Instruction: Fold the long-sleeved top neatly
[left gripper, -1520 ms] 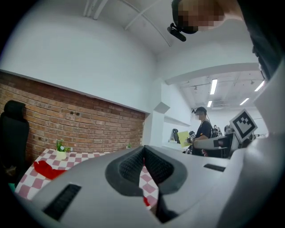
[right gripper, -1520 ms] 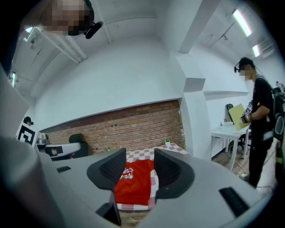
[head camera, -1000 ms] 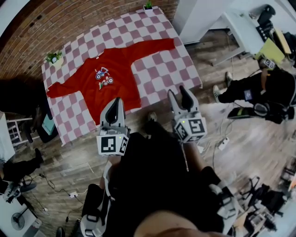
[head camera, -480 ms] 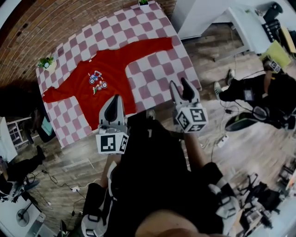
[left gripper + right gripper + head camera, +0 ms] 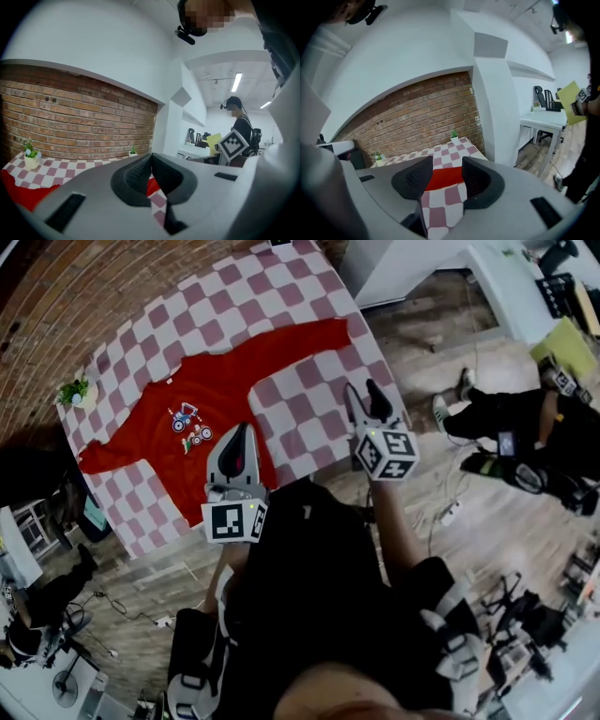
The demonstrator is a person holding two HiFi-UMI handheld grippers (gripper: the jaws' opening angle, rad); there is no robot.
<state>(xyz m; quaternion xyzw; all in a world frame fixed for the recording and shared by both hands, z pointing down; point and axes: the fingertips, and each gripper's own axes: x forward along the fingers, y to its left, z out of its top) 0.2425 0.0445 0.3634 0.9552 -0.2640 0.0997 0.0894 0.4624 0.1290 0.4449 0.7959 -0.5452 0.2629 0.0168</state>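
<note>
Judging 0 folds done, with long-sleeved top (image 5: 220,395) spread flat at 11 o'clock on desk (image 5: 319,418), left hand-held gripper (image 5: 241,430) together and empty, right hand-held gripper (image 5: 364,392) apart, all folding left.

Head view dim and murky, strong fisheye, black corners; red top (image 5: 216,409) still vivid. Gripper views brighter, even indoor light, bent edges. Ceiling lamps (image 5: 236,82) glare slightly. Brick wall (image 5: 70,122) sharp. No hard shadows.
</note>
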